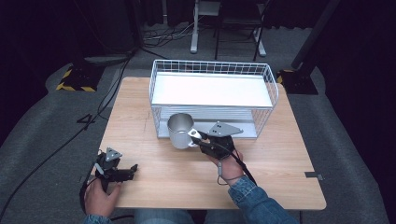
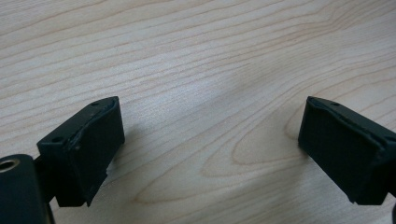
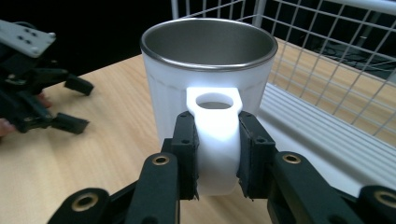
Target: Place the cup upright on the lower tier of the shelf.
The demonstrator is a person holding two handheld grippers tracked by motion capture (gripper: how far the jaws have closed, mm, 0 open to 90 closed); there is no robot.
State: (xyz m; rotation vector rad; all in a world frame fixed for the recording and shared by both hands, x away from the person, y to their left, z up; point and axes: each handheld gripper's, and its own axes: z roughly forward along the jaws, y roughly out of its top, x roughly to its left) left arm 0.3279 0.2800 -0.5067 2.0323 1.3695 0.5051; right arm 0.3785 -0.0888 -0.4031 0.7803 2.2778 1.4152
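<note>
A white mug with a steel inside stands upright on the wooden table, just in front of the wire rack. My right gripper is shut on the mug's white handle, one black pad on each side of it. The mug rises straight ahead in the right gripper view. My left gripper rests near the table's front left corner, held by a hand. Its jaws stand wide open over bare wood, and its fingertips hold nothing.
The white wire rack has an upper shelf and a lower level open toward me. Bare wood stretches between the two grippers. Cables trail over the grey floor at the left.
</note>
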